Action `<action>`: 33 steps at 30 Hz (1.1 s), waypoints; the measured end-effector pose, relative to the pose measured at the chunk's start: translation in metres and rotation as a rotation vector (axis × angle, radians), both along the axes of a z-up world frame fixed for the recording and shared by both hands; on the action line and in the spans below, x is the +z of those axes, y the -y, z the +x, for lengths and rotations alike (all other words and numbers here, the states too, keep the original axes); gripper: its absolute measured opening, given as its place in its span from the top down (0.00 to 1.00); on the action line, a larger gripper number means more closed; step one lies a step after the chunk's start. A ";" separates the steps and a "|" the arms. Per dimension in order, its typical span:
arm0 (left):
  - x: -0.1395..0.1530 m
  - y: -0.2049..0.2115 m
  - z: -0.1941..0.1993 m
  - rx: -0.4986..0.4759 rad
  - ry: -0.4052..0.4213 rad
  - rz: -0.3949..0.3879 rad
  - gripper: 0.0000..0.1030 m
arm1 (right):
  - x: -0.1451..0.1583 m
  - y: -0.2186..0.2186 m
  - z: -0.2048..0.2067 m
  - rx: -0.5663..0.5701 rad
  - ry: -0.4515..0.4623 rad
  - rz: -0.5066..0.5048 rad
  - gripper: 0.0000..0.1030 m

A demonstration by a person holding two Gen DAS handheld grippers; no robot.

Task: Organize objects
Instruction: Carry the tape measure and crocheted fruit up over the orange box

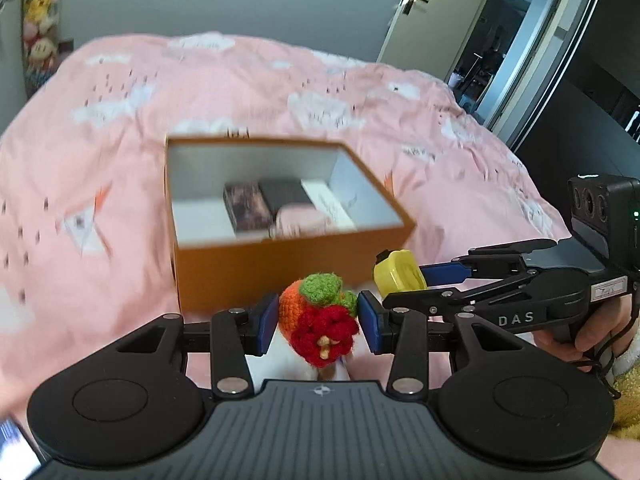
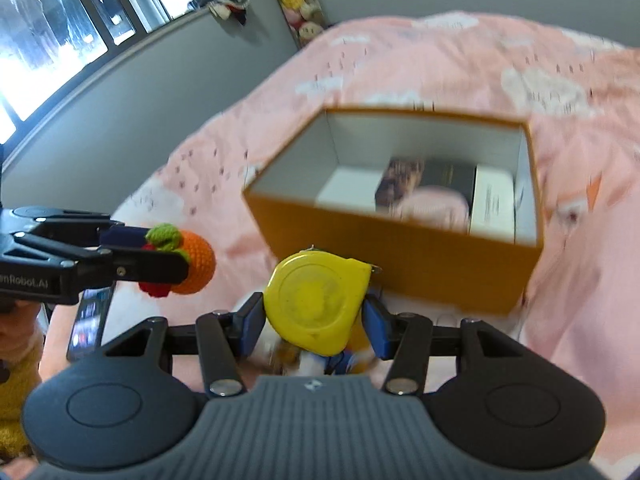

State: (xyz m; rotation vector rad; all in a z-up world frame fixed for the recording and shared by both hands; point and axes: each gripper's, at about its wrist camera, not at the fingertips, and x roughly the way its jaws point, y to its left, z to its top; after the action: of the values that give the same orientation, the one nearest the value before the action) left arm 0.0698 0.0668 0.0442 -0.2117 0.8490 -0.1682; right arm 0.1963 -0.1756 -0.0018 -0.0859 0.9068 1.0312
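On the far left of the left wrist view a strip of plush toys hangs on the grey wall, and a pink bedspread printed with white clouds covers the bed. An open orange box sits on that bed, its white inside holding a dark patterned packet, a black packet, a pale pink item and a white packet side by side. Just in front of the box, held clear of the bedspread, the left tongs pinch a crocheted toy of orange, red and green yarn between their blue pads. Further right, the right tongs pinch a yellow tape measure, also near the box's front wall; a hand grips their handle at the right edge. Behind, a white door stands ajar. From the right wrist view, a phone lies on the bed at lower left, beneath the left tongs, and the tape measure sits squarely between the blue pads, with the box just beyond it.
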 end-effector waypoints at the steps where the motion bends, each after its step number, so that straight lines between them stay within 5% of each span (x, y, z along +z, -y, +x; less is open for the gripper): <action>1: 0.002 -0.002 0.007 -0.002 0.002 0.005 0.53 | 0.005 -0.003 0.006 0.003 0.008 0.007 0.47; 9: -0.006 -0.023 0.095 -0.039 -0.057 0.119 0.53 | 0.019 -0.047 0.071 0.028 0.050 0.005 0.47; 20: -0.070 -0.018 0.191 -0.322 -0.179 0.511 0.52 | -0.048 -0.145 0.169 0.163 0.017 -0.194 0.47; 33: -0.138 -0.020 0.229 -0.617 -0.283 0.794 0.52 | -0.086 -0.210 0.190 0.471 0.158 -0.312 0.47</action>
State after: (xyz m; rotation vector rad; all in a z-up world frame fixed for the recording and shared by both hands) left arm 0.2988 0.0870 -0.0935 0.7967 1.1817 -0.3664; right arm 0.3866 0.0342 -0.0879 -0.6590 0.9170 1.2864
